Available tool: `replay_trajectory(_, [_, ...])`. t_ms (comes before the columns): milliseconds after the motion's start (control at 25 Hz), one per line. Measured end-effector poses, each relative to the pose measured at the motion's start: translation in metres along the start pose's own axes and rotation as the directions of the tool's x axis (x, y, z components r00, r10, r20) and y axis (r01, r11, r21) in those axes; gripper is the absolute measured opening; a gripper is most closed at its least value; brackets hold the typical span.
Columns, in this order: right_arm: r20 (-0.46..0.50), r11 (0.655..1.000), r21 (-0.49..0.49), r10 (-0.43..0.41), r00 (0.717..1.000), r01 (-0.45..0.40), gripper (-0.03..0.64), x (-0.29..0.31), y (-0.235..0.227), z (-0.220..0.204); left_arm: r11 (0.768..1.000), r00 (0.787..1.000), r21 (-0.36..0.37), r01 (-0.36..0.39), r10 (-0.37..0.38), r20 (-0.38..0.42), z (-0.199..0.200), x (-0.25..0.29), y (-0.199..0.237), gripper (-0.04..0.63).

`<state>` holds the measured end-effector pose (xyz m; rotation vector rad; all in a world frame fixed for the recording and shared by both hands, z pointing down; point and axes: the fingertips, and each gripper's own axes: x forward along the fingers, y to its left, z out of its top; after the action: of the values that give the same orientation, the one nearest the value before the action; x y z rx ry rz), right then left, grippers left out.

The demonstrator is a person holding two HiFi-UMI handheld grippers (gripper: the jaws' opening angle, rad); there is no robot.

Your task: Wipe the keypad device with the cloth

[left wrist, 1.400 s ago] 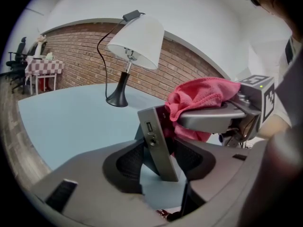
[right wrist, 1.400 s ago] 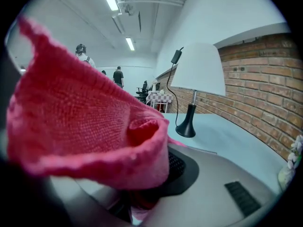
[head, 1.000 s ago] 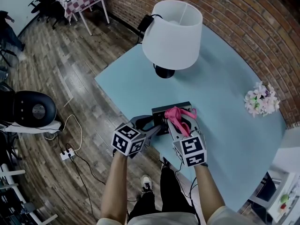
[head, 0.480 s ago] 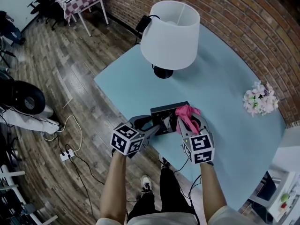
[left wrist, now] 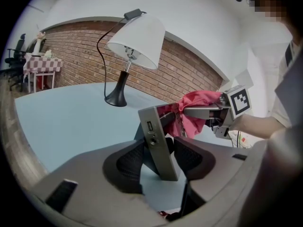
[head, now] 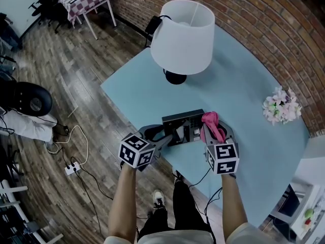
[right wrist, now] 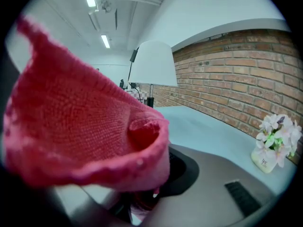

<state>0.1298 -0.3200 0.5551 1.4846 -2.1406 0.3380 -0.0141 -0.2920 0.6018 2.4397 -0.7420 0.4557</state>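
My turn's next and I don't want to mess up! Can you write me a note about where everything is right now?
Left tool: shut on the dark grey box-shaped keypad device, holding it at the light-blue table's near edge.
Right tool: shut on the pink knitted cloth, at the device's right end.
Done: both things gripped; how much is wiped doesn't show.
Left: probably rub the cloth over the keypad face, keeping the left grip firm.

Grey left gripper (head: 171, 133) and right gripper (head: 212, 131), black-and-white cubes (head: 137, 152), dark trousers (head: 185, 207)

Keypad device (left wrist: 156, 135) tight within left claw (left wrist: 158, 161)
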Motion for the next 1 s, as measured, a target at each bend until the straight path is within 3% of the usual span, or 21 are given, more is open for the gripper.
replay_trajectory(200, [0.085,0.99,0.02,0.139,0.987,-0.141,0.129,-0.017,0.048,0.015,0.999,0.998,0.017,-0.05,0.049,0.044,-0.001,-0.007,0.003,0.248])
replay_trajectory(400, [0.092,0.965,-0.03,0.263,0.96,-0.262,0.129,-0.018,0.112,0.024,0.996,0.992,-0.008,-0.094,0.095,0.087,-0.003,-0.034,0.013,0.25])
replay_trajectory(720, [0.056,0.958,-0.055,0.283,0.957,-0.28,0.13,0.003,0.155,0.018,0.991,0.986,-0.018,-0.132,0.134,0.101,-0.01,-0.062,0.017,0.25])
replay_trajectory(1000, [0.063,0.962,-0.032,0.272,0.96,-0.27,0.132,0.01,0.152,0.015,0.996,0.992,0.016,-0.091,0.089,0.086,-0.016,-0.051,0.001,0.25])
